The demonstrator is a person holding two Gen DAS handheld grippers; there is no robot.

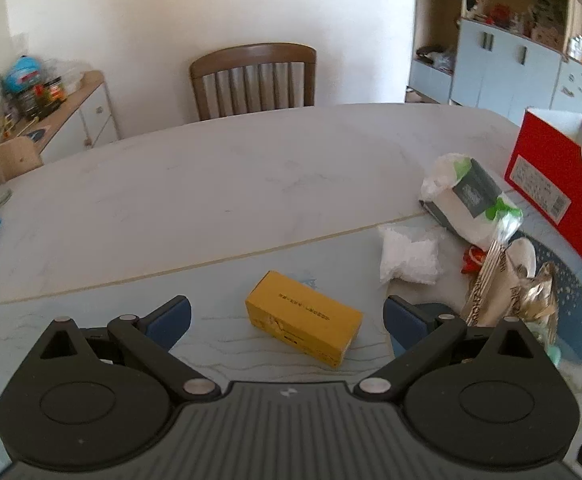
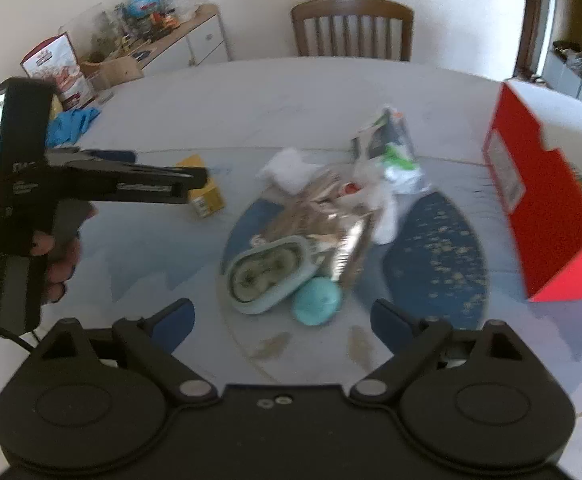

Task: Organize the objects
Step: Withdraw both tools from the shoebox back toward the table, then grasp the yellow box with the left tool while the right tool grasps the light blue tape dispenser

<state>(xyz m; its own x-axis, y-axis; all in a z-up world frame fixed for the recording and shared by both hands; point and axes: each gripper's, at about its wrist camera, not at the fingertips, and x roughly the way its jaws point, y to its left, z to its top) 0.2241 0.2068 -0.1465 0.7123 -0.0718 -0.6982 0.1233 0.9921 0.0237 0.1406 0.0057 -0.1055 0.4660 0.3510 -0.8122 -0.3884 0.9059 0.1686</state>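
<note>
Both wide and empty, left claw [image 1: 287, 312] over a yellow cardboard box [image 1: 305, 322] lying flat on the marbled desk [image 1: 211, 184], right claw [image 2: 281, 316] over a round teal ball [image 2: 317, 300] beside crinkled foil packets [image 2: 331, 216].

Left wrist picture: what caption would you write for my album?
Open left gripper hovers over a yellow box on the table, red box nearby.
</note>
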